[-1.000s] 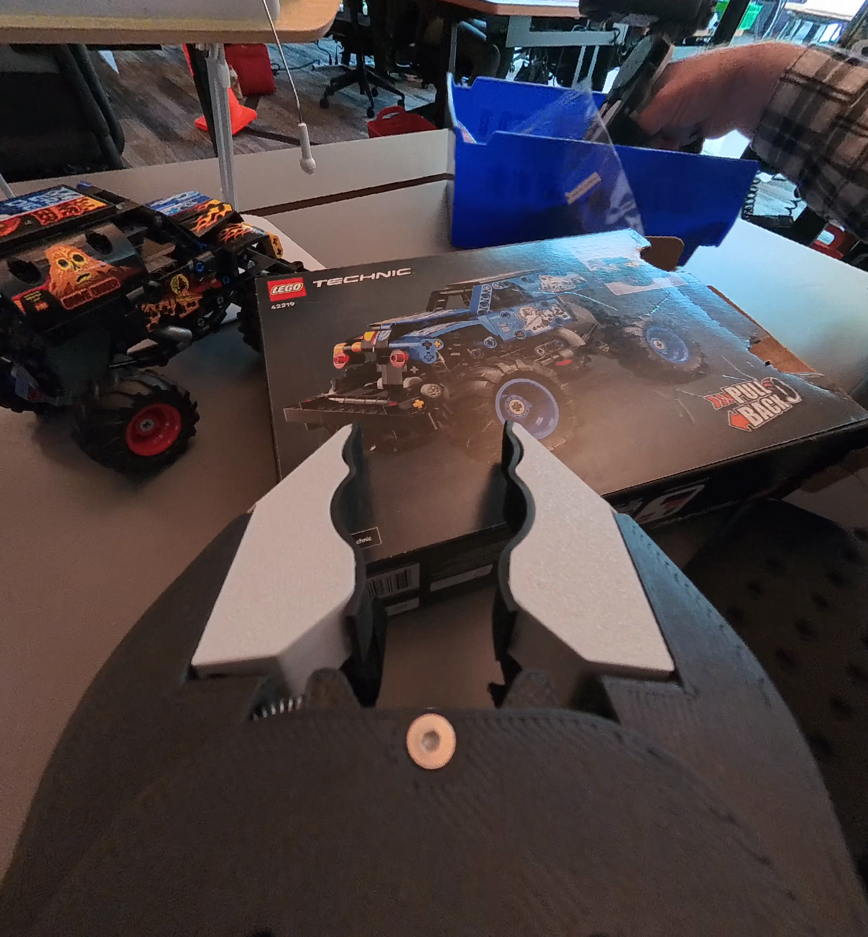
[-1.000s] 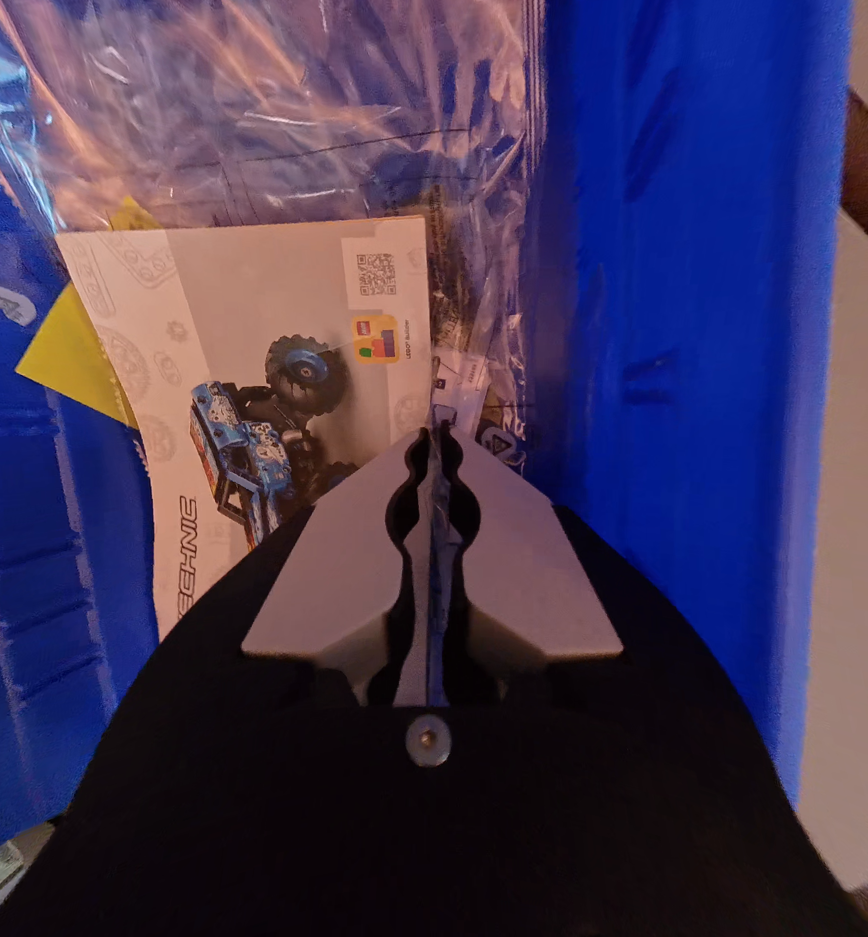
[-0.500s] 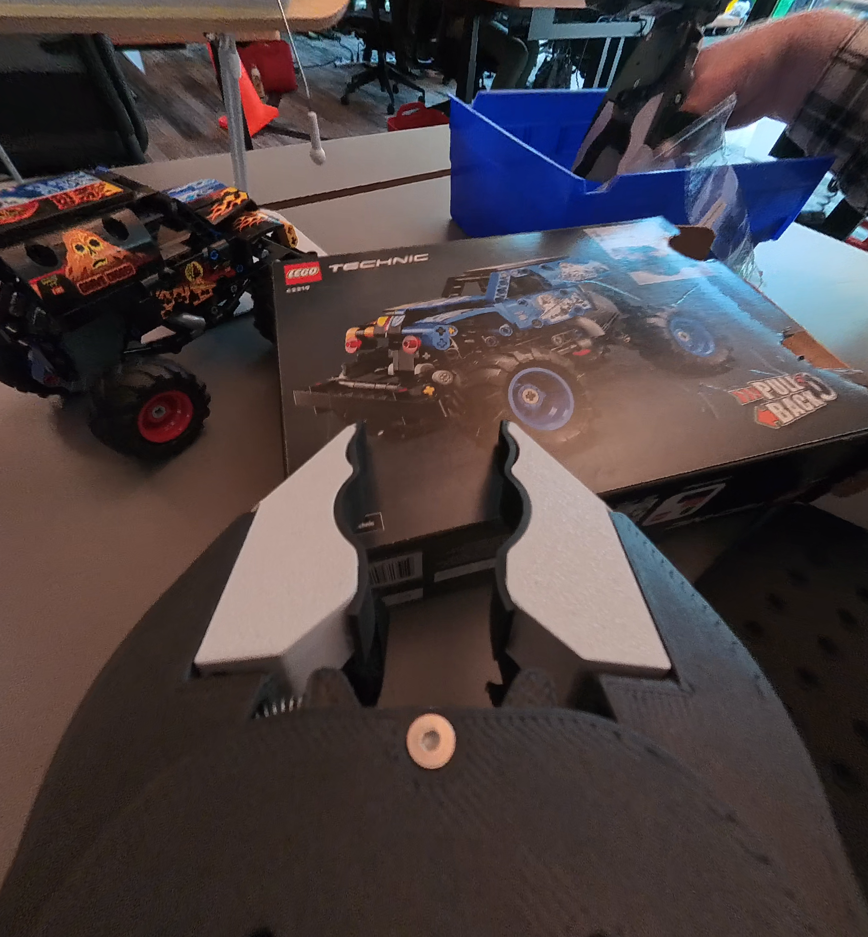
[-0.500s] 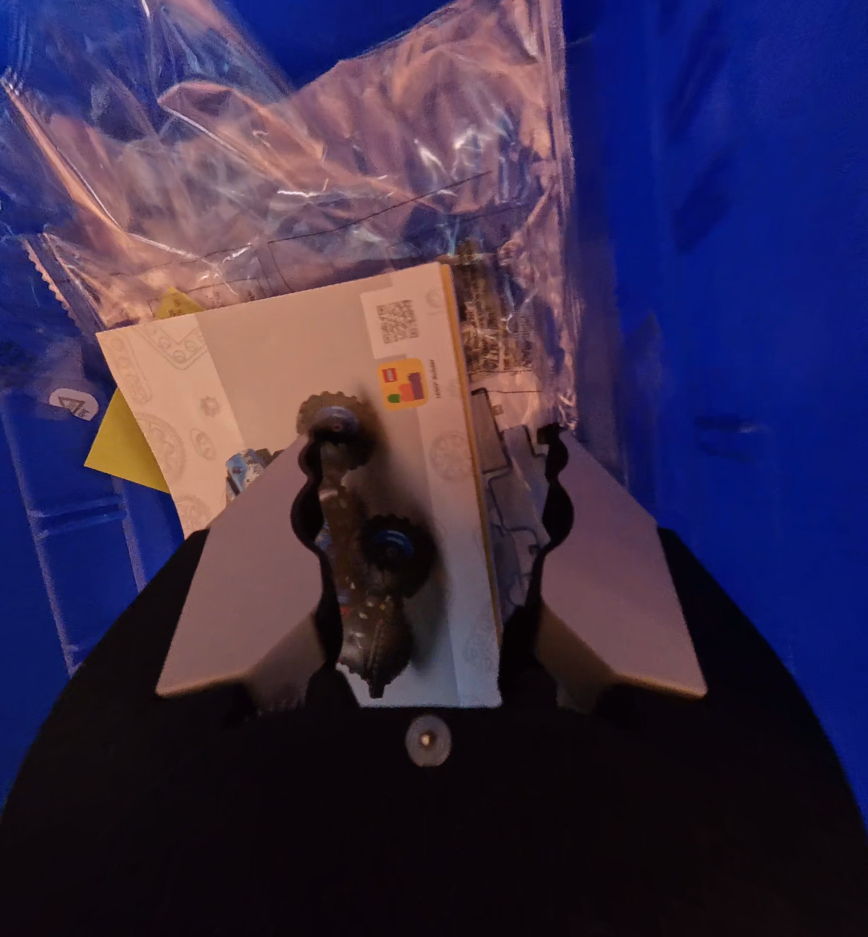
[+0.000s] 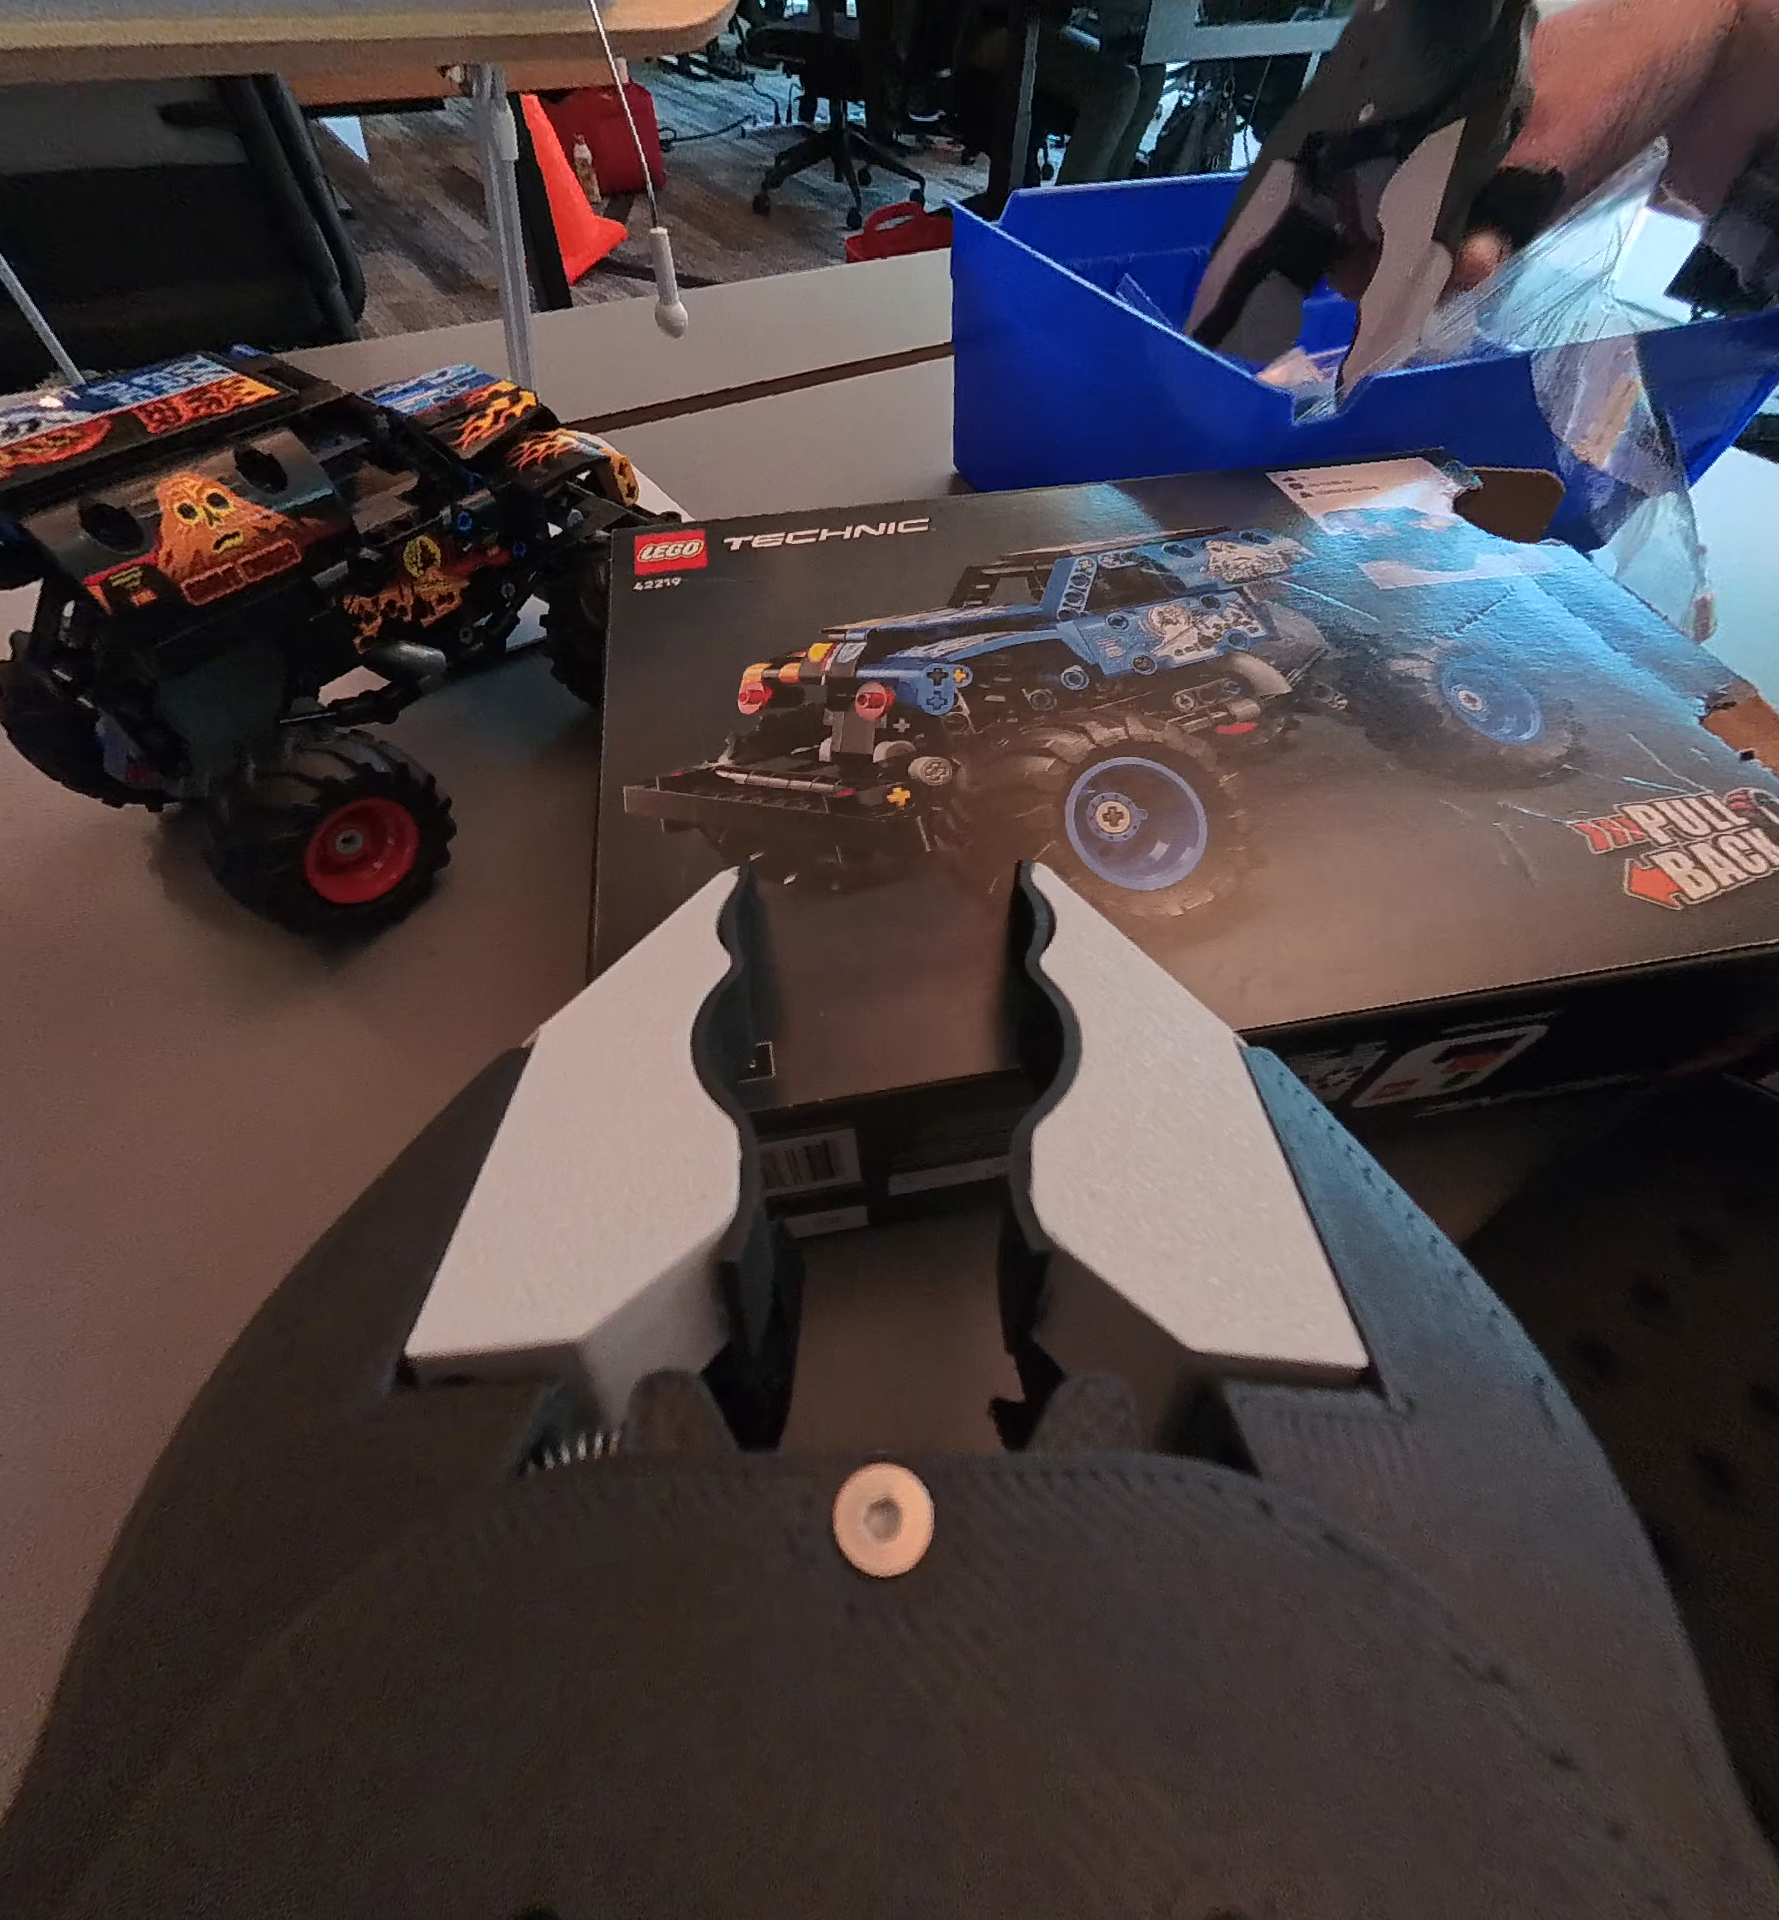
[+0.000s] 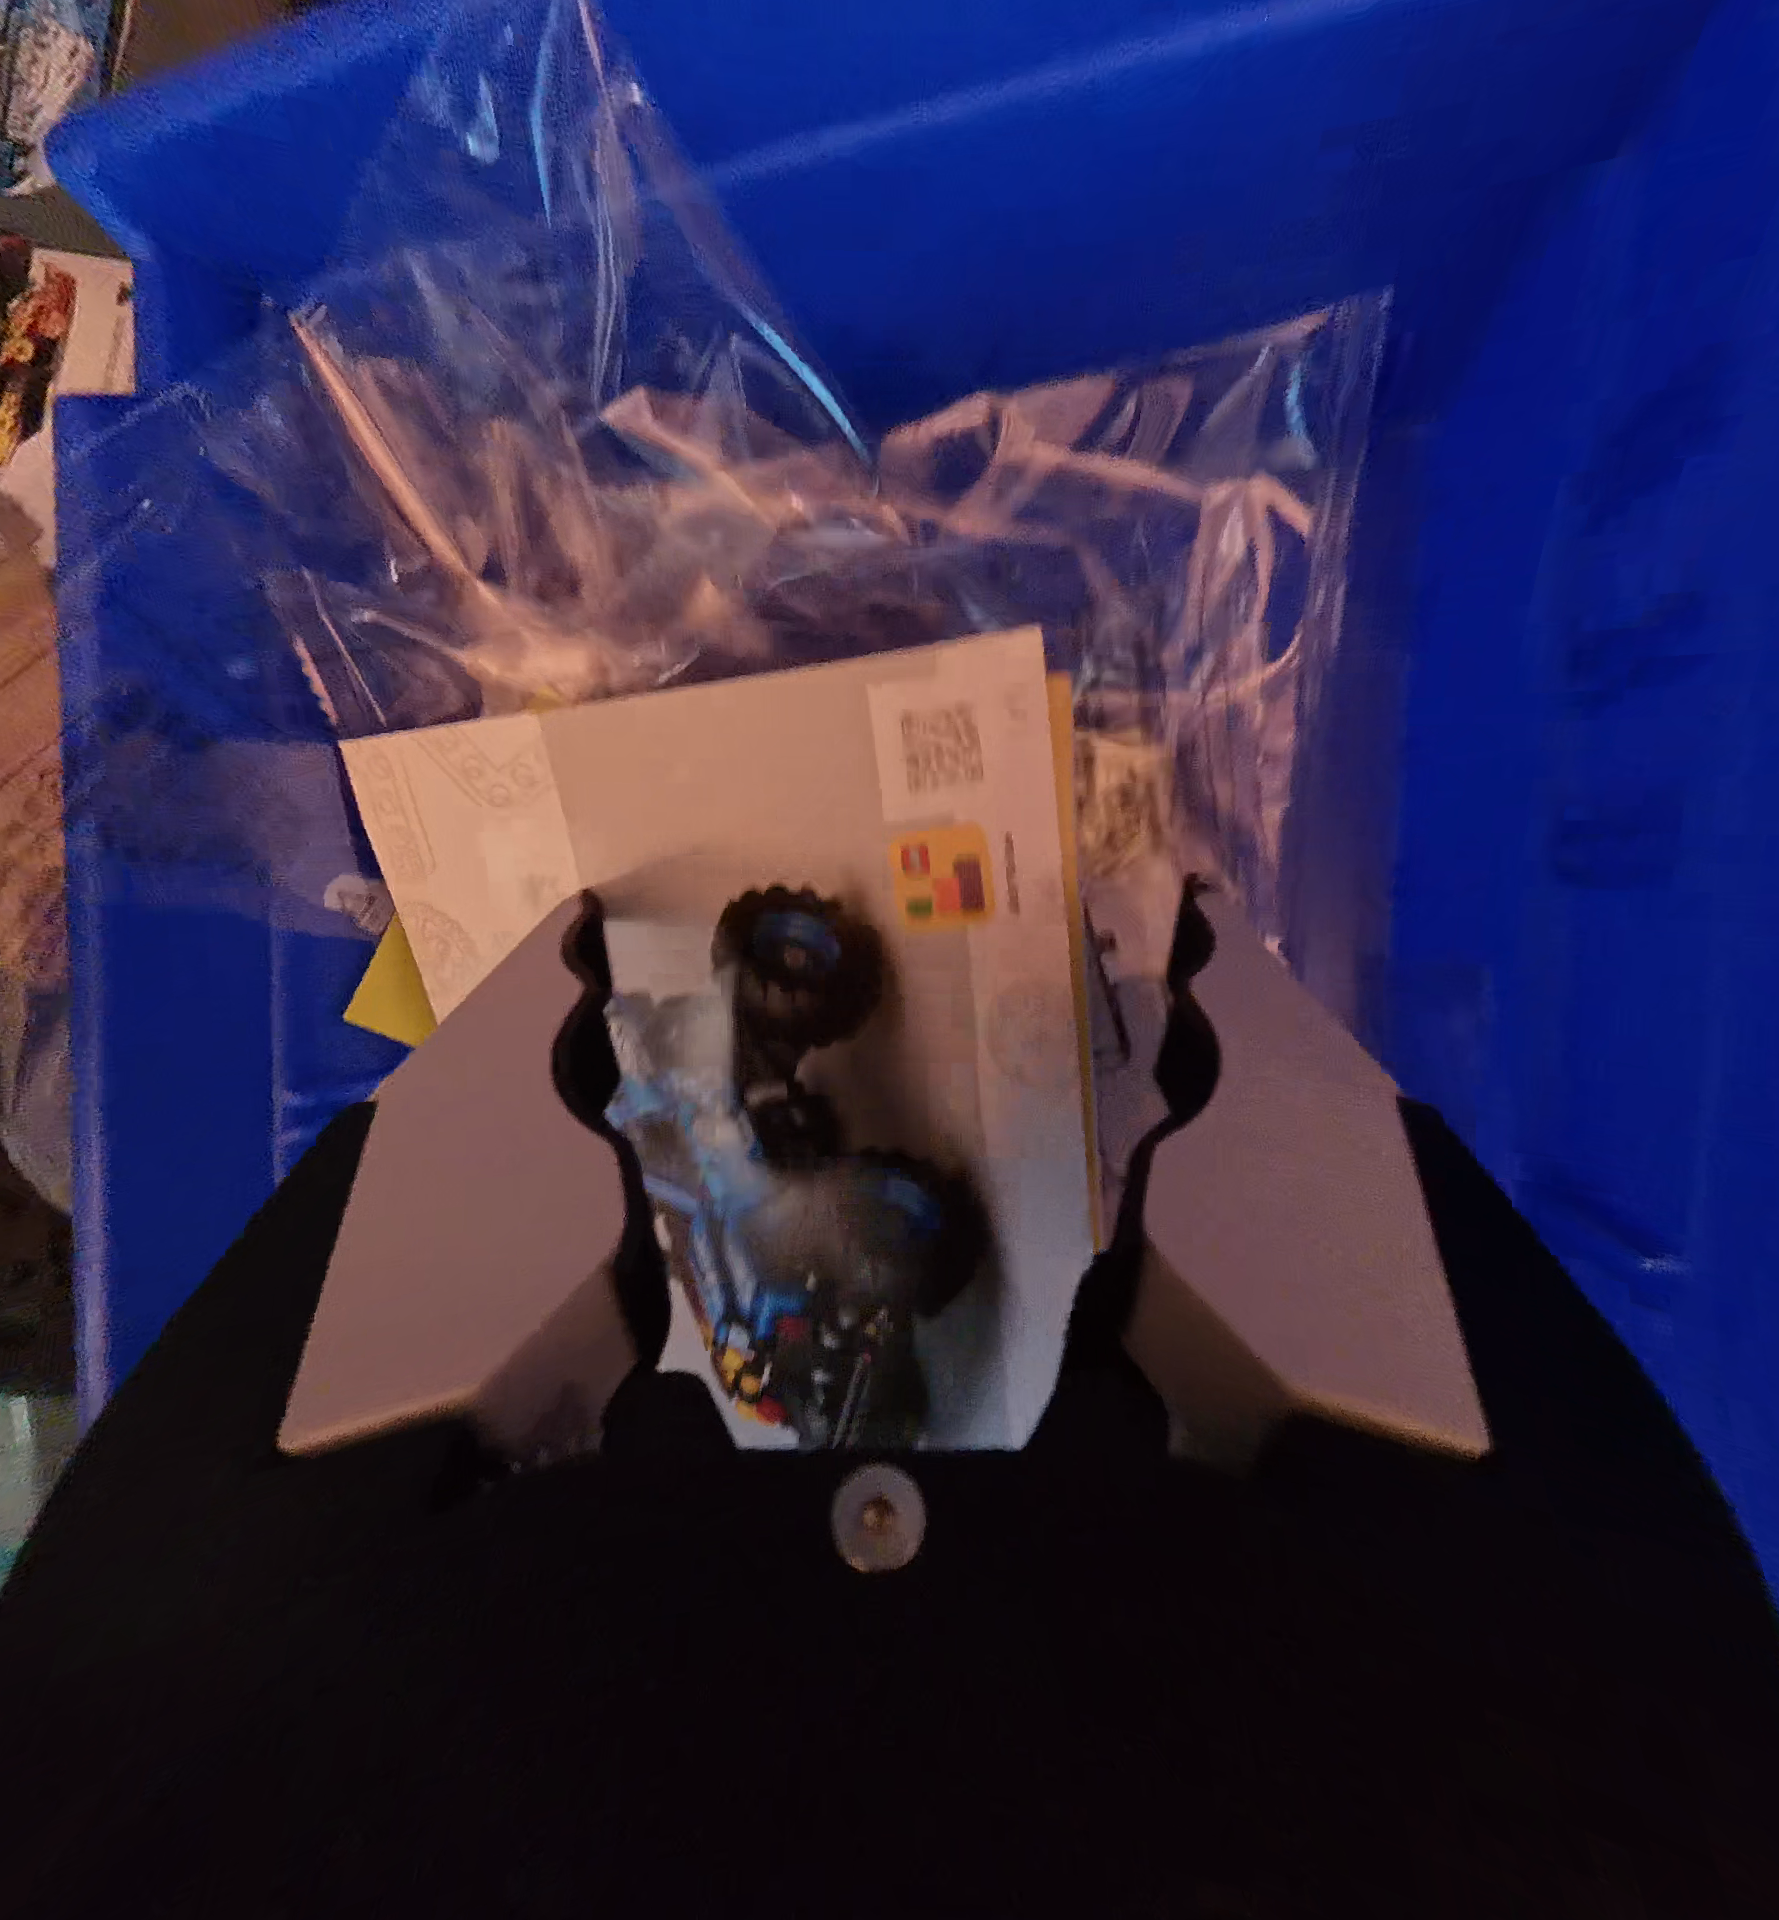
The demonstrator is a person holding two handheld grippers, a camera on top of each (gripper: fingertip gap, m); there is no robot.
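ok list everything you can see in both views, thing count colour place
toy monster truck: one, black with flame stickers and red hubs, on the table left of the box
set box: one, dark with a blue truck picture, flat on the table ahead of the left gripper
blue bin: one, blue, behind the box
clear plastic bags: several, clear, count unclear, inside the bin
instruction booklet: one, white with a truck picture, in the bin
yellow sheet: one, yellow, behind the booklet
table: one, grey
traffic cone: one, orange, on the far floor
left gripper: open, over the box's near edge
right gripper: open, over the booklet
hand: one, on the right gripper
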